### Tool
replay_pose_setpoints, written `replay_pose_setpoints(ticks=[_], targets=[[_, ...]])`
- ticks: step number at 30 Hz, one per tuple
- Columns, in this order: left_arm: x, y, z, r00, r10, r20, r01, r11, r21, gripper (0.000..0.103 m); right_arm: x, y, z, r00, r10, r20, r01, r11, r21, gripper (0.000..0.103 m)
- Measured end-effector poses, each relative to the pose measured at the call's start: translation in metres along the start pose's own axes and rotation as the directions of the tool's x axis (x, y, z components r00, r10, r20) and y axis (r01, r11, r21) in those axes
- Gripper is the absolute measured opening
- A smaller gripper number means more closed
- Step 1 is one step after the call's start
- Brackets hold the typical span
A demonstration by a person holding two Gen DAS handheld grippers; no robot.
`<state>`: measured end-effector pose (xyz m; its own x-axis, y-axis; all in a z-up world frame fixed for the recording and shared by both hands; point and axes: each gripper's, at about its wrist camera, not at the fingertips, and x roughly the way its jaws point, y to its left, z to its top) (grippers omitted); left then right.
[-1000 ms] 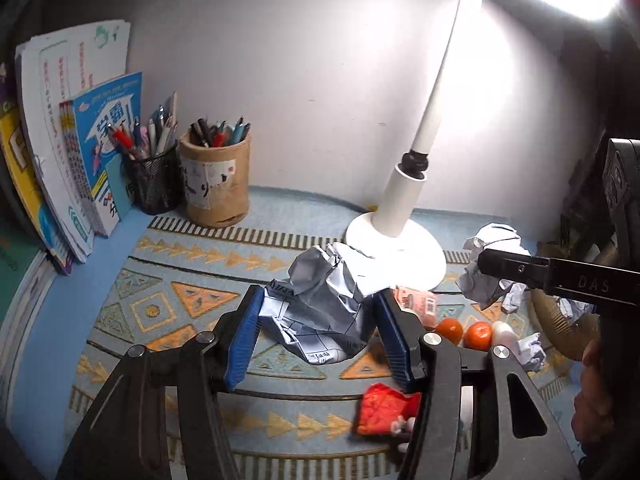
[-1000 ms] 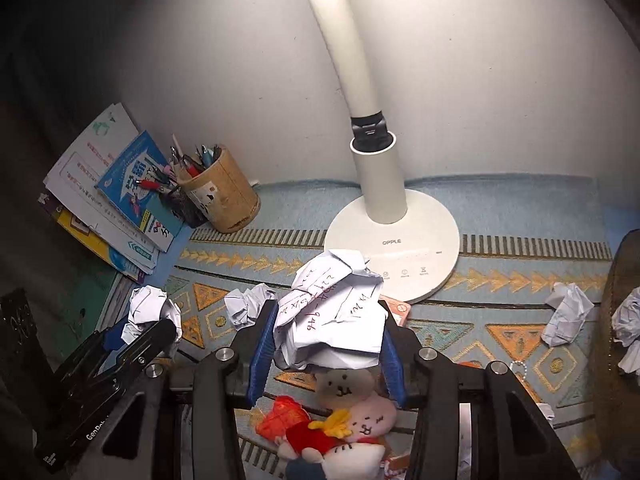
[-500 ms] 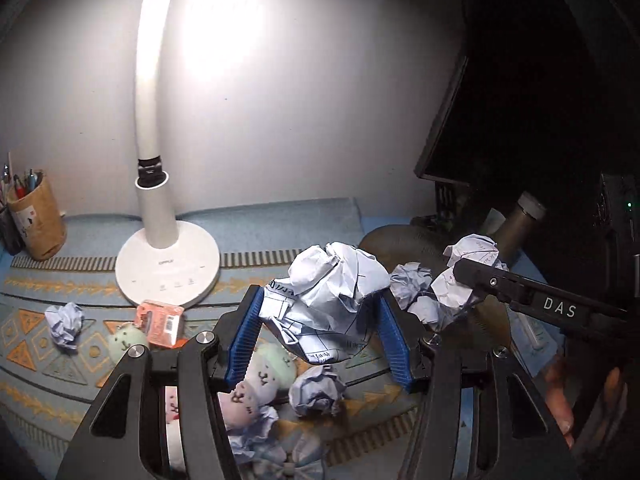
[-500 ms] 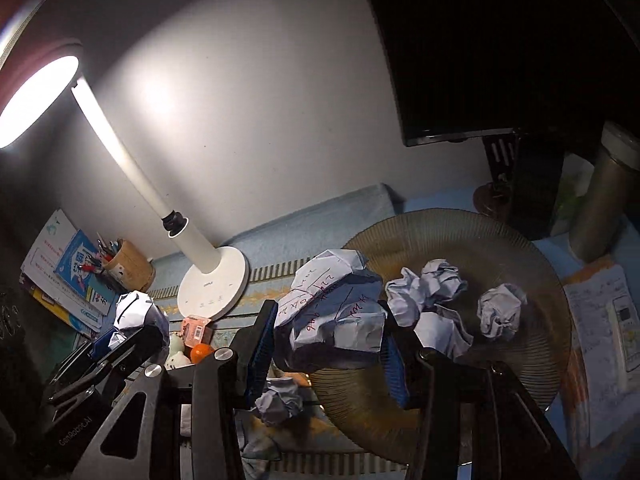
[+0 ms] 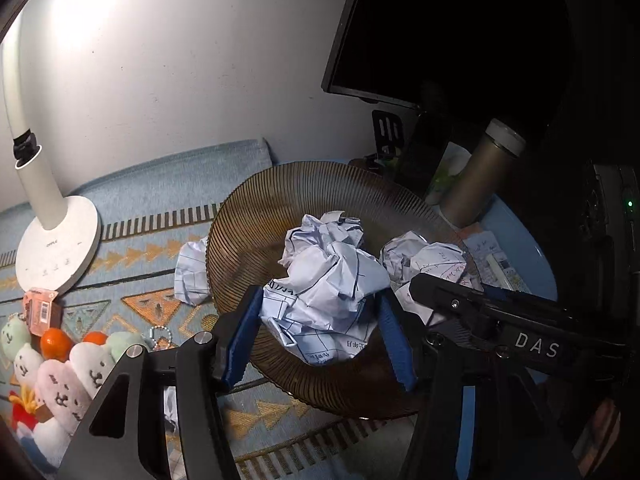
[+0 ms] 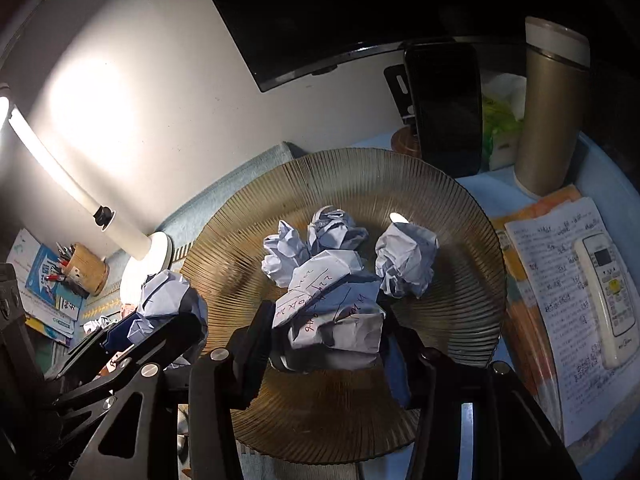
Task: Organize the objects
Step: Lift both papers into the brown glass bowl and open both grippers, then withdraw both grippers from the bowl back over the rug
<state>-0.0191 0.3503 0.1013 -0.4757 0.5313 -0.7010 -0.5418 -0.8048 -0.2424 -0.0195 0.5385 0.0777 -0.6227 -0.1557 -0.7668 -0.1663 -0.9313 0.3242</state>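
The left tongs [image 5: 320, 340] are clamped on a crumpled paper ball [image 5: 328, 292] printed with a grid and small type, its blue pads pressed to both sides; the ball sits low in the centre of the left wrist view, above the near part of a ribbed brown glass plate [image 5: 248, 216]. The right tongs [image 6: 326, 344] grip a second paper wad [image 6: 332, 312] scrawled with red and dark handwriting, held tight between the two fingers in the lower centre of the right wrist view, over the same plate [image 6: 452, 216]. Just beyond that wad, three smaller paper balls [image 6: 404, 264] lie on the plate's middle.

In the left wrist view another paper ball [image 5: 192, 272] rests on the patterned mat [image 5: 132, 248] against the plate's left edge. Further left stands the white desk lamp [image 5: 56, 244], and in the lower left corner sit plush toys [image 5: 60, 384] with two small oranges [image 5: 56, 344]. Upper right of the plate rises a metal thermos [image 6: 548, 120], with a dark phone [image 6: 444, 108] propped beside it. At the right edge of the right wrist view a white remote control [image 6: 604, 300] lies on handwritten papers [image 6: 560, 280]. A wooden pen cup [image 6: 86, 268] stands at far left
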Motion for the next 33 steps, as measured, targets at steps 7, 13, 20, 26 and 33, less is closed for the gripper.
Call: replay_pose_setpoints(ticks=[7,13,20,26,33], targets=[[0.001,0.01,0.0,1.0,-0.015,0.006,0.015,0.999,-0.05,0.082,-0.009,-0.012,-0.001,0.999,-0.019,0.03,0.018,1.0,0.026,0.065],[-0.031,0.025,-0.013,0.998,0.003,0.061,0.0,0.999,-0.043,0.082,-0.018,0.012,-0.005,0.999,0.004,0.053,-0.003,1.0,-0.021,0.065],[-0.098,0.061,-0.034,0.983,0.068,0.169,-0.057,0.996,-0.067,0.083,-0.029,0.08,-0.021,0.994,0.056,0.092,-0.043,0.989,-0.141,0.065],[-0.164,0.128,-0.074,0.949,0.177,0.259,-0.136,0.976,-0.17,0.1,-0.018,0.123,-0.049,0.989,0.074,0.129,-0.045,0.976,-0.214,0.066],[-0.186,0.219,-0.149,0.893,0.373,0.251,-0.275,0.895,-0.351,0.1,0.011,0.134,-0.107,0.975,0.08,0.207,-0.028,0.969,-0.247,0.066]])
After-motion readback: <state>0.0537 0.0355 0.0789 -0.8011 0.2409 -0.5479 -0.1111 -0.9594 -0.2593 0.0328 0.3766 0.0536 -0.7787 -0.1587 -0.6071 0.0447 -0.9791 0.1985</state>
